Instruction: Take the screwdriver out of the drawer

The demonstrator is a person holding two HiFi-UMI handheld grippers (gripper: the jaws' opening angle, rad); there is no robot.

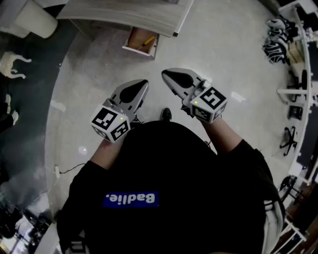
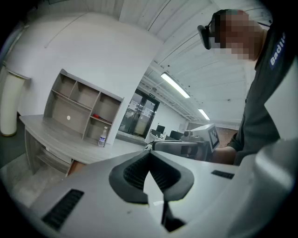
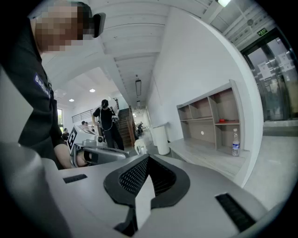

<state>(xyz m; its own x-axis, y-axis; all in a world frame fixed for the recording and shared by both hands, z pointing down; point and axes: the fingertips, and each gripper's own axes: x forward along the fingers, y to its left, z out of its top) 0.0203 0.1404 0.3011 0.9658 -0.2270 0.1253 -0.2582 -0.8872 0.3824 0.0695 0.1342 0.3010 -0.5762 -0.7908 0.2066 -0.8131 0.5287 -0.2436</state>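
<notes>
— Pale floor (image 1: 223, 59) fills the frame. How are the tools?
— Lower centre, the left hand-held gripper (image 1: 142, 84) has its jaws pressed together on nothing. Just beside it, the right hand-held gripper (image 1: 168, 75) is likewise closed and empty.
— And the screwdriver (image 1: 147, 41)?
— Upper centre, lying in the open drawer (image 1: 135, 39) below the table (image 1: 124, 15) edge, well apart from both.

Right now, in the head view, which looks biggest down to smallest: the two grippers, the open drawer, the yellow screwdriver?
1. left gripper and right gripper: they look alike, so unranked; nearness to the camera enlarges them.
2. drawer.
3. screwdriver, a small yellow sliver inside it.
</notes>
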